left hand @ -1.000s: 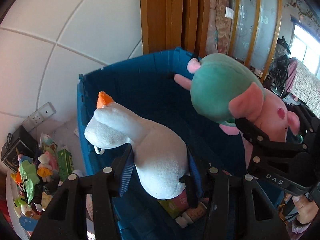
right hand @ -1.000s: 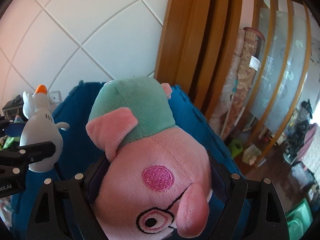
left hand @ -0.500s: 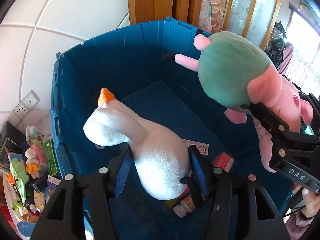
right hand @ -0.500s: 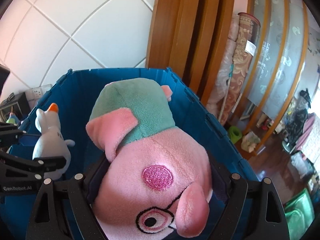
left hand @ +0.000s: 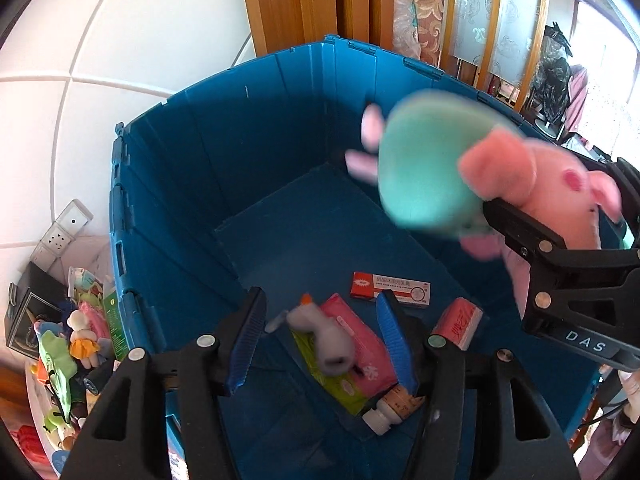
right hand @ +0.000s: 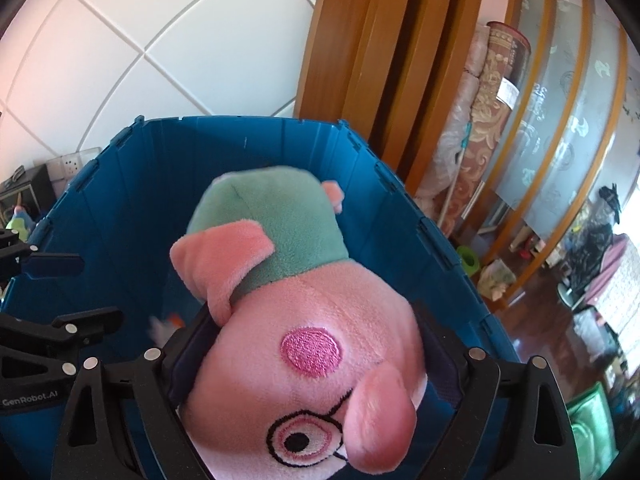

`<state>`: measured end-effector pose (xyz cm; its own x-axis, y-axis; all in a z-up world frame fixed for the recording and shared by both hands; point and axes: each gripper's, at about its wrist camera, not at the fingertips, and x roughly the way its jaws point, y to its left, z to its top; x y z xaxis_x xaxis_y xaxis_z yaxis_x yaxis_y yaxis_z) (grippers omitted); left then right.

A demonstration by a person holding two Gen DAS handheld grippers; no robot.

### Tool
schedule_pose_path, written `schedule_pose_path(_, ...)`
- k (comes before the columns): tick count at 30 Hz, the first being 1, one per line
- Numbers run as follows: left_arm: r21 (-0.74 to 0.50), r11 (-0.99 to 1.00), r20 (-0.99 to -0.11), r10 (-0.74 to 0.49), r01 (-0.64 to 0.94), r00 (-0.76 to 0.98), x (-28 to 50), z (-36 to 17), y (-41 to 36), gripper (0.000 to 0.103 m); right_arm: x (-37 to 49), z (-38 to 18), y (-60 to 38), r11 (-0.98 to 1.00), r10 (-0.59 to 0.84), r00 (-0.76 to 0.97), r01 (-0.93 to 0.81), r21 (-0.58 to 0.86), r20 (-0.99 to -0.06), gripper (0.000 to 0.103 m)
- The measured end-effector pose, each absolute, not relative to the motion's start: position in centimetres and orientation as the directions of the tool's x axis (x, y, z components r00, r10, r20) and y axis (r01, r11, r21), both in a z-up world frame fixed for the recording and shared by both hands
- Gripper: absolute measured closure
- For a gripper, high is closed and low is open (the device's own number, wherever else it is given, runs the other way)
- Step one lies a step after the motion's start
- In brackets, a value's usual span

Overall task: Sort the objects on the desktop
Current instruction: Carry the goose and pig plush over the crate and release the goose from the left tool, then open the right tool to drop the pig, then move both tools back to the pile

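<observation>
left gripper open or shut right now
Open: the left gripper has its blue fingers spread, with the white goose plush loose in the blue bin.

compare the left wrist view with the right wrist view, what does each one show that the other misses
Only the left wrist view shows the bin floor: the white goose plush lying on a pink pack, a red and white box, and the open left gripper above them.

Only the right wrist view shows the pig plush face, with its embroidered eye and cheek, clamped in the right gripper.

Both show the blue bin and the pig over it.
</observation>
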<state>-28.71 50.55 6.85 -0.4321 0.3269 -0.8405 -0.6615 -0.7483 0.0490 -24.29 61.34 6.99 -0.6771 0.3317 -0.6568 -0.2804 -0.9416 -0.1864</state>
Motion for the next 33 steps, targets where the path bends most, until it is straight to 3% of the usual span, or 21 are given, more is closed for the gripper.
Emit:
schedule_pose_path(6, 0.045, -0.747, -0.842, 0.329, -0.663, -0.427, -29.0, 6.8, 50.8, 0.046, -24.5, 6.8, 61.4, -0.937, 0.345, -0.664, -0.287, -0.200, -0.663, 0.011)
schedule_pose_path(11, 0.038, -0.748, -0.842, 0.334, -0.663, -0.424, -29.2, 6.8, 50.7, 0.047, -25.2, 6.3, 60.8, -0.928, 0.371, -0.631, -0.272, -0.253, -0.681, 0.000)
schedule_pose_path(17, 0.039, -0.752, -0.842, 0.330, -0.658, -0.428, -29.2, 6.8, 50.7, 0.046, -25.8, 5.6, 60.0, -0.912, 0.410, -0.598, -0.249, -0.327, -0.689, 0.000)
schedule_pose_path(33, -0.022, -0.777, -0.774, 0.411, -0.629, -0.481, -26.9, 9.9, 47.0, 0.046, -24.6, 6.3, 60.4, -0.912, 0.409, -0.652, -0.282, -0.296, -0.638, 0.000)
